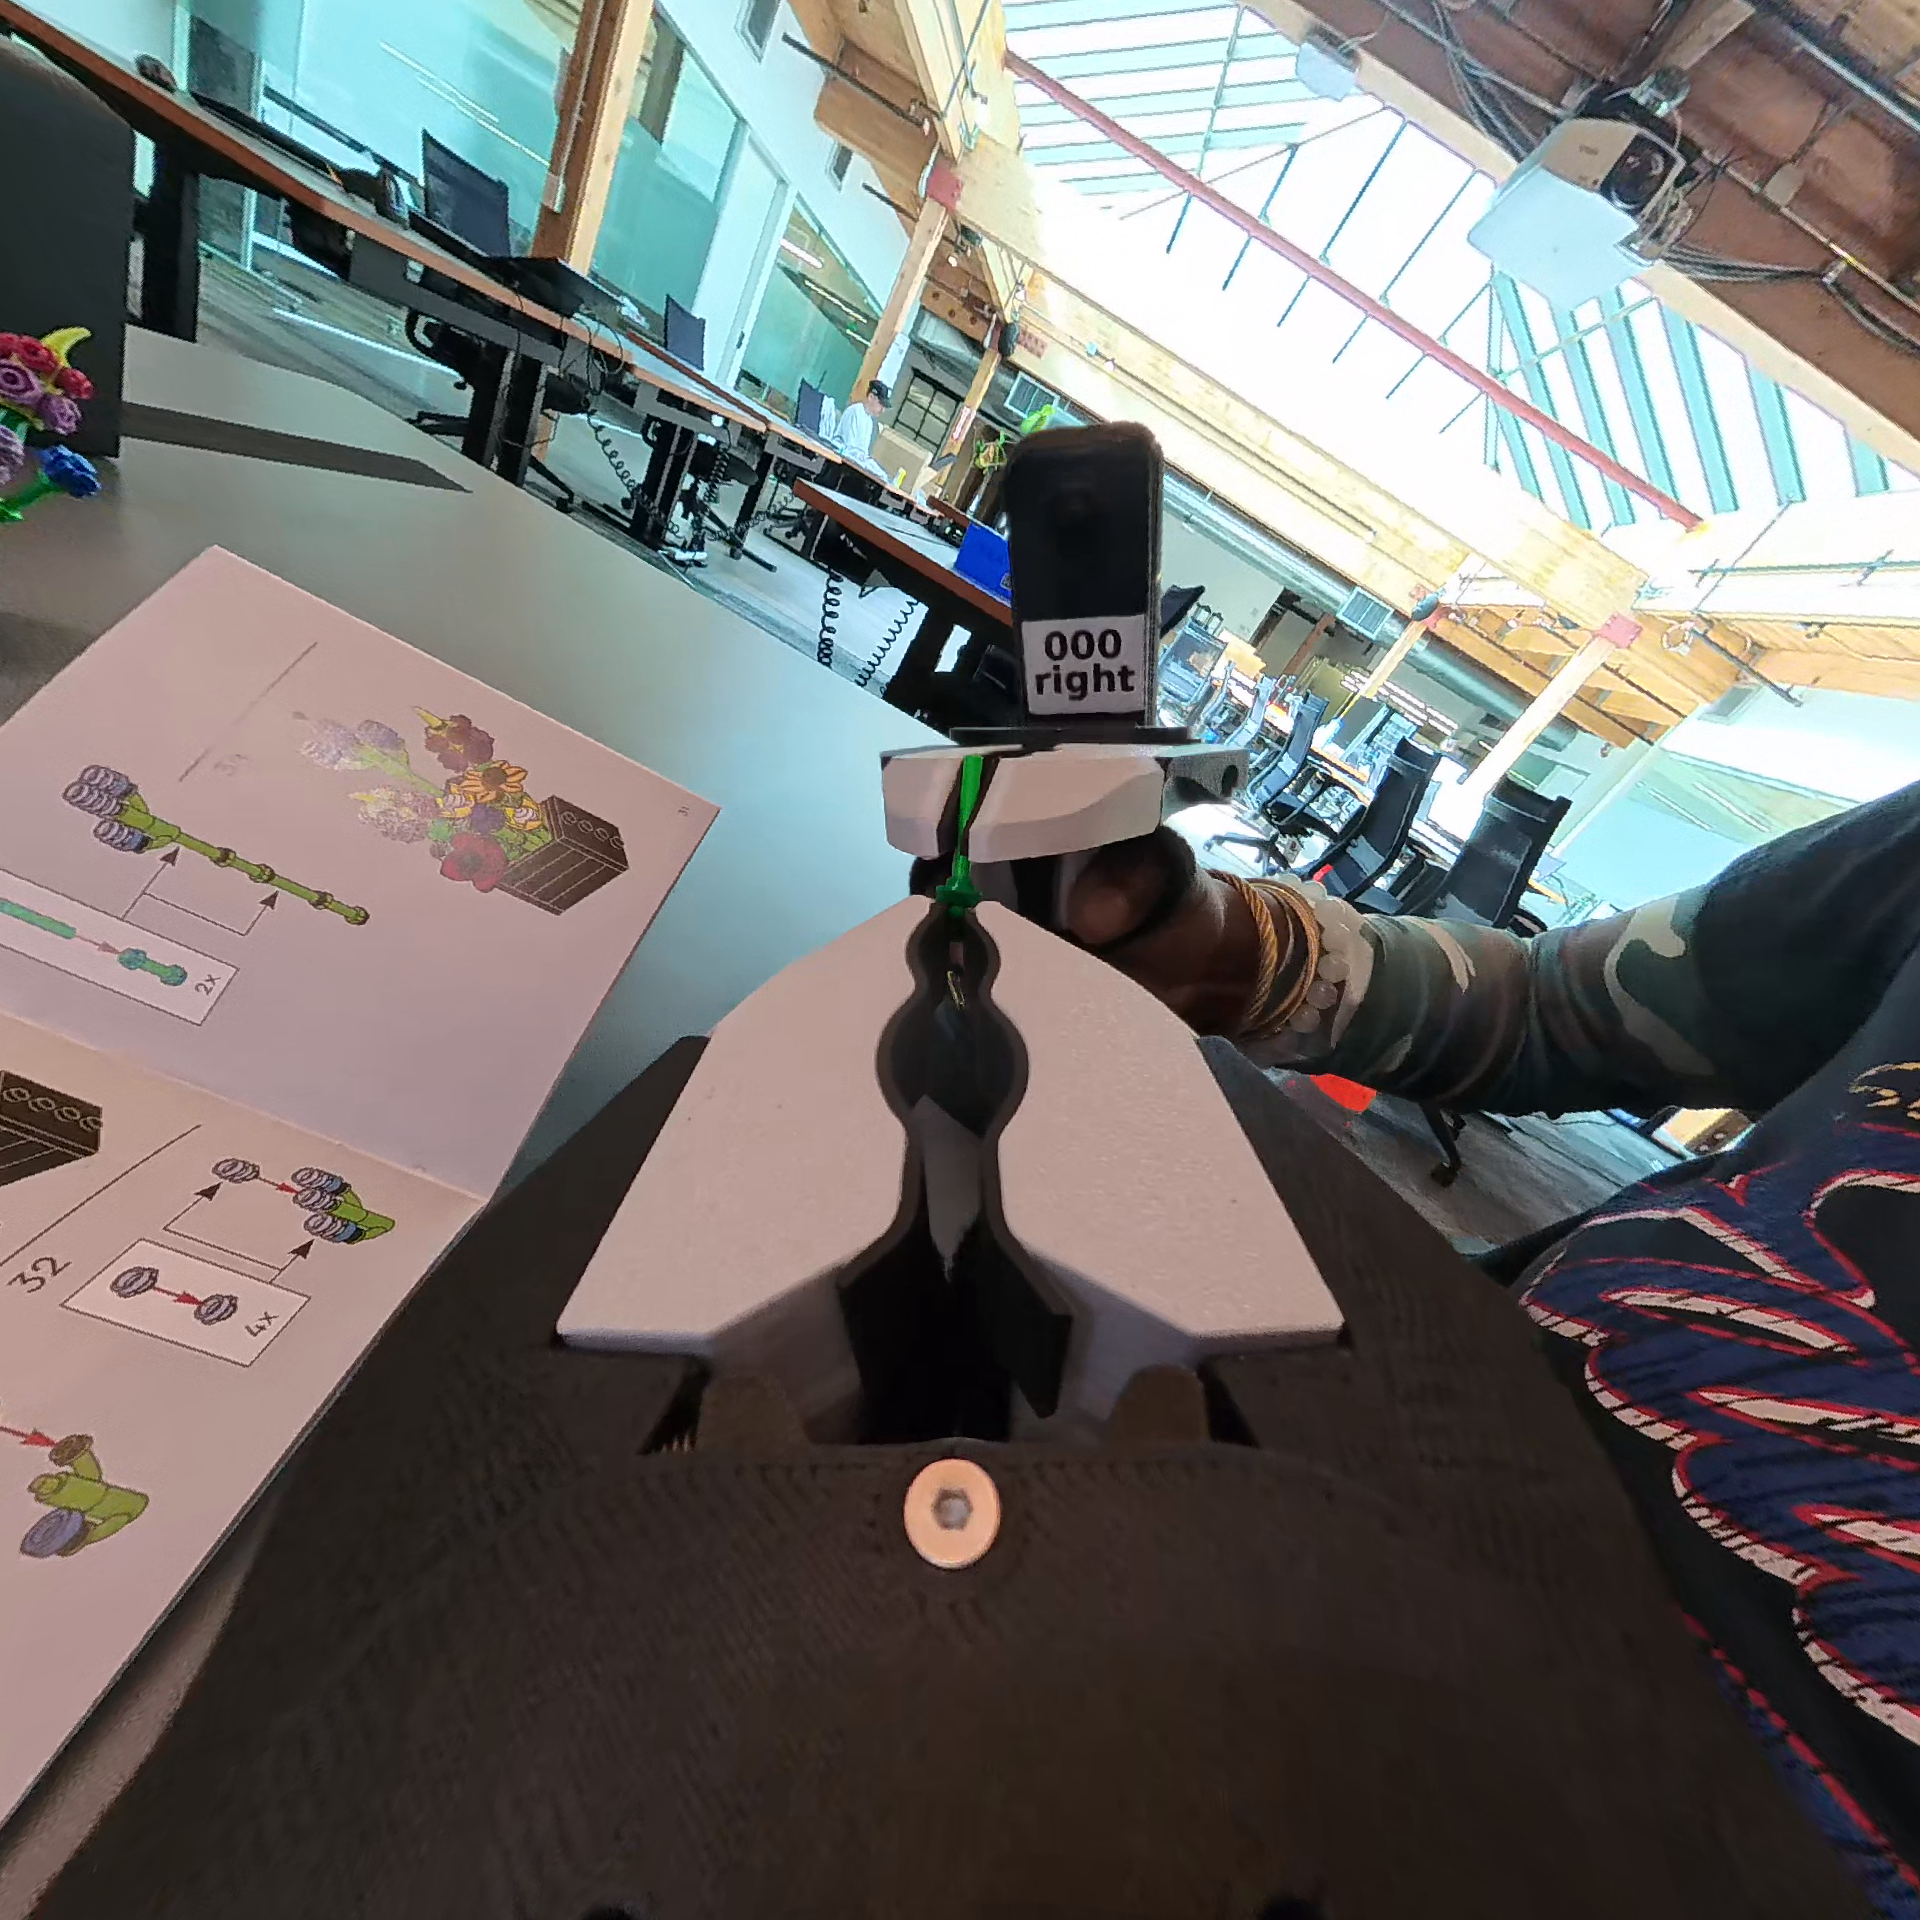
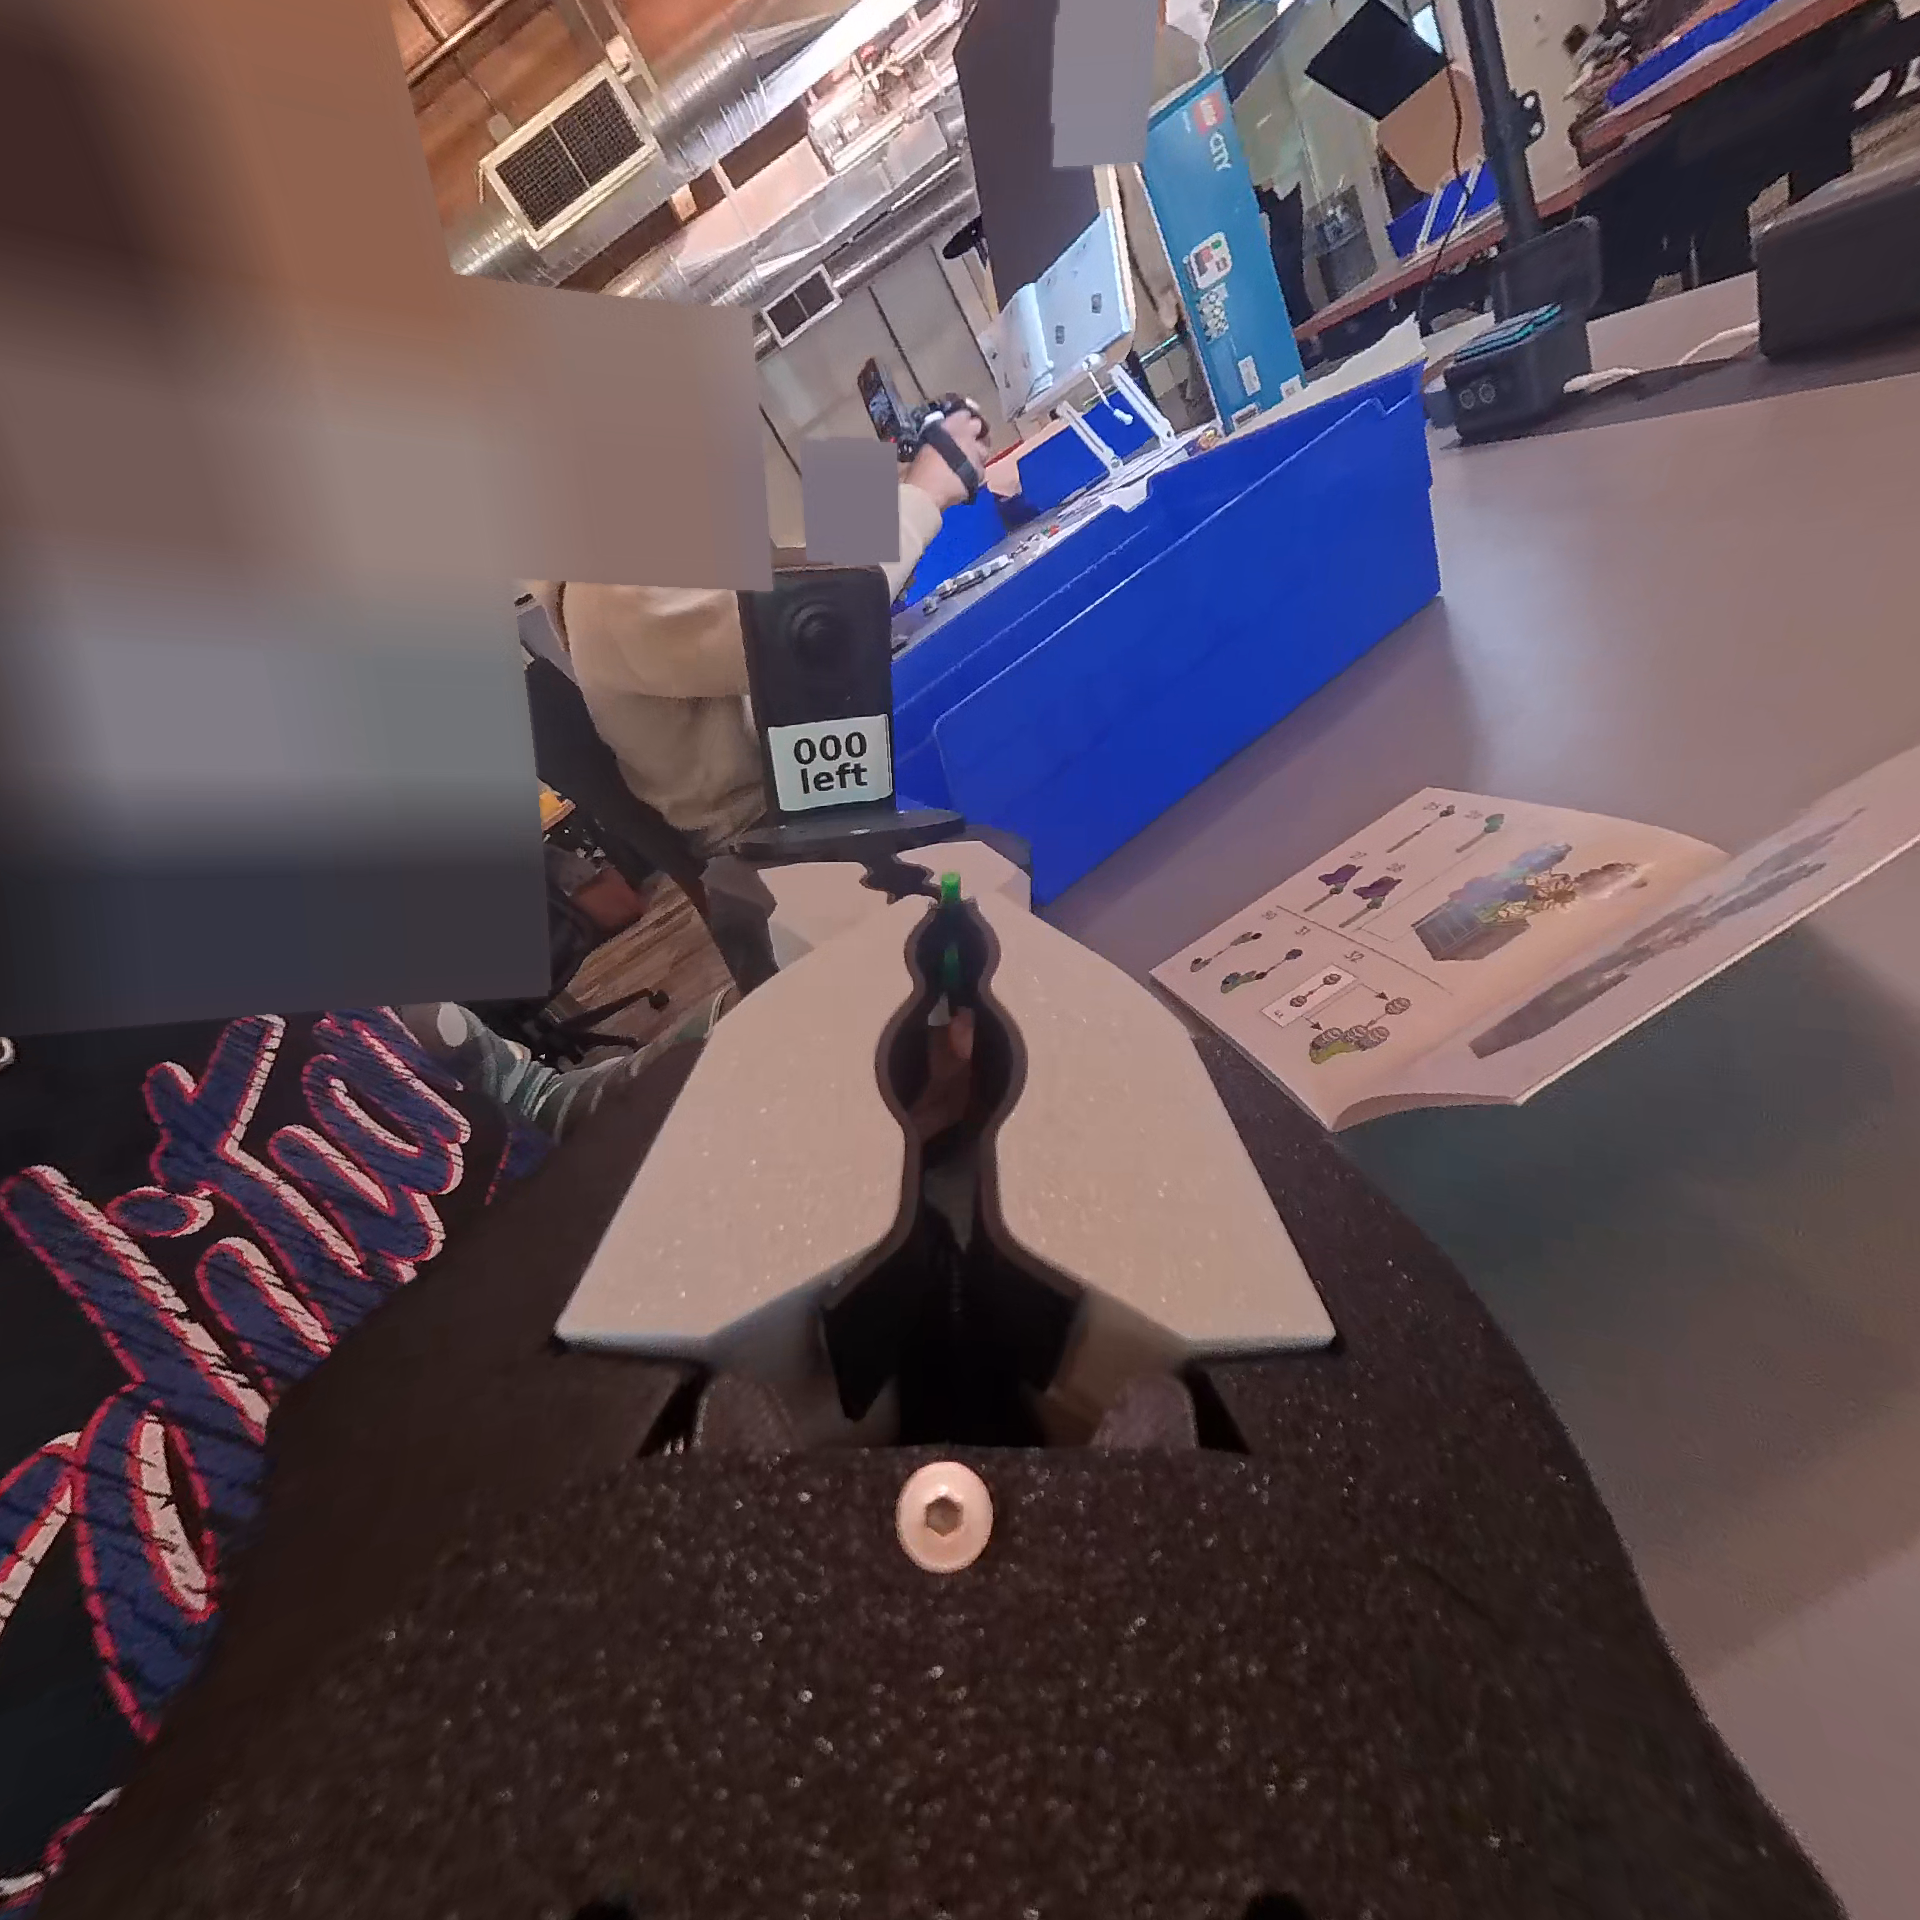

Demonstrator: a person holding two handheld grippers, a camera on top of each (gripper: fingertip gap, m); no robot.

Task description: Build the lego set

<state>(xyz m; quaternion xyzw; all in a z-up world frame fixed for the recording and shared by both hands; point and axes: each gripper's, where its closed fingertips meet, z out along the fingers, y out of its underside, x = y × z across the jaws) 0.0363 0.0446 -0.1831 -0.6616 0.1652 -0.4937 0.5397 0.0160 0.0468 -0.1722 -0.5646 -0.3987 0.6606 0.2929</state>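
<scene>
Daylight from a long skylight fills the room in the left wrist view, over timber beams and rows of desks (image 1: 582, 312) with dark office chairs running into the distance. Nearer lies the grey worktop (image 1: 436, 582), raised well below both tools, which are held in the air facing each other. On it an open instruction booklet (image 1: 312, 935) lies flat, its near pages cut off by the frame edge; the right wrist view shows the same booklet (image 2: 1455, 935) at a slant beside a big blue bin (image 2: 1195, 665), whose contents are too small to make out. Large mosaic patches cover the upper left of that view (nothing behind them can be told). A built flower bouquet (image 1: 42, 416) stands at the far left of the worktop, half cut off.

The left gripper (image 1: 951, 920) has its pale fingers (image 1: 790, 1122) drawn together at the tips, pinching the lower end of a thin green stem piece (image 1: 961, 842); how far the piece runs down between them is hidden in the dark gap. The right gripper (image 1: 977, 821) faces it, its fingers likewise closed on the upper part of the same stem, held by a hand (image 1: 1132, 894) with bracelets at the wrist. From the right wrist view, the stem (image 2: 948, 935) shows as a green sliver in the notch between that gripper's (image 2: 951, 914) tips, with the left tool just beyond, touching or nearly so.
</scene>
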